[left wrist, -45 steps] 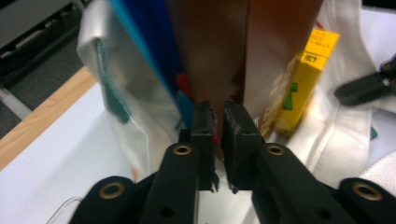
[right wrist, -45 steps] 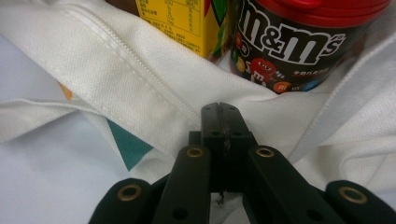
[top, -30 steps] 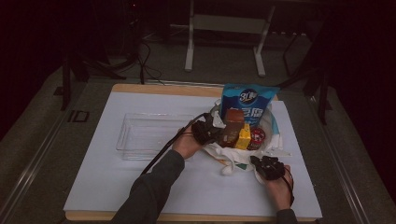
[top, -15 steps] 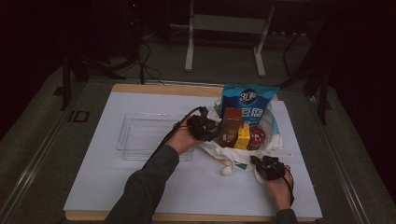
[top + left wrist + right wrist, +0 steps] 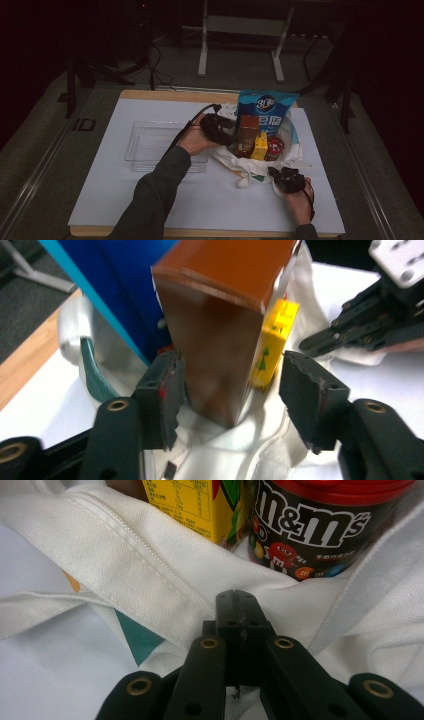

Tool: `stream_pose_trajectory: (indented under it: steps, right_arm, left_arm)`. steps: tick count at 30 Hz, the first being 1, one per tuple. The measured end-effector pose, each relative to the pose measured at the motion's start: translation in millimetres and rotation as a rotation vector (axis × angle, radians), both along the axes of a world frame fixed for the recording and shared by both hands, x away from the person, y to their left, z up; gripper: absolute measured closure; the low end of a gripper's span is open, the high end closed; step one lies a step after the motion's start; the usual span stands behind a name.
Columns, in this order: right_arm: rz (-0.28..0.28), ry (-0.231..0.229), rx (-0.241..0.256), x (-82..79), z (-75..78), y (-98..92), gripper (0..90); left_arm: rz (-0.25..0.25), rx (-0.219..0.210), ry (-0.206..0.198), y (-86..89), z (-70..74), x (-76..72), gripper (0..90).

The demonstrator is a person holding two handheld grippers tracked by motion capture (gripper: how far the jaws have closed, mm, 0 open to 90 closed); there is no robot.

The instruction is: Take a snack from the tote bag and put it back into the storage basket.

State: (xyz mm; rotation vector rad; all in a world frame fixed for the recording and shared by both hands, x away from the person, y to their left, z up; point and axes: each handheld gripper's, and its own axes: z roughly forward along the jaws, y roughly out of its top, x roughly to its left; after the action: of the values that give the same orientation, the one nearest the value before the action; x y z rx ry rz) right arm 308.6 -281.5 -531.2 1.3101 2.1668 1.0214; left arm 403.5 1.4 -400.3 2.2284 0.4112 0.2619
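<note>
In the middle of the high view, the left gripper sits at the near-left edge of a white cloth bag that lies open on the white table. The left gripper view shows its jaws spread wide on either side of a brown carton standing upright in the bag; the left pad is just beside or touching the carton's face (too close to tell which), while the right pad stands clearly apart from it. Behind the carton are a yellow box and a tall blue packet. At the lower right of the high view, the right gripper is at the bag's near edge; its own view shows the jaws pressed together against the white fabric, below a brown candy tub with a red lid. A clear plastic tray lies left of the bag.
</note>
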Motion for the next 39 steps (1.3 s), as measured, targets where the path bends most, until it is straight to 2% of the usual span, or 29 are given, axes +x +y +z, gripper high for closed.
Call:
stream_pose_trajectory:
  steps: [5,8,11,16,17,22,29,36,39]
  right_arm:
    - [-0.002,0.002,0.007,-0.2,-0.3,-0.2,90.0]
    - [0.0,0.002,0.01,0.1,-0.4,-0.9,90.0]
    - [0.002,0.001,0.011,0.2,-0.5,-1.3,90.0]
    - [-0.002,0.002,0.021,0.0,-0.8,-1.7,90.0]
    - [-0.002,0.002,0.022,-0.1,-0.8,-1.7,90.0]
    - [-0.002,0.003,0.026,-0.1,-1.0,-2.0,90.0]
    - [-0.001,0.002,0.028,-0.1,-1.1,-2.4,90.0]
    - [0.001,0.002,0.031,0.0,-1.3,-2.8,90.0]
    - [0.0,0.002,0.031,0.0,-1.3,-2.7,90.0]
  left_arm:
    - [-0.023,-0.052,0.003,-0.1,0.6,7.7,39.6]
    - [-0.036,-0.058,0.0,-3.2,-1.4,12.0,33.5]
    - [-0.051,-0.095,0.017,-4.9,-2.2,15.9,28.1]
    - [-0.039,-0.153,0.041,-7.4,-3.6,24.1,20.6]
    - [-0.041,-0.169,0.05,-7.5,-4.2,25.4,21.0]
    - [-0.05,-0.174,0.065,-11.6,-10.1,30.7,23.9]
    - [-0.055,-0.184,0.048,-22.3,-15.4,31.3,29.5]
    - [-0.009,-0.198,0.023,-24.4,-15.6,23.3,33.5]
    - [-0.016,-0.218,0.027,-23.2,-15.8,17.9,35.3]
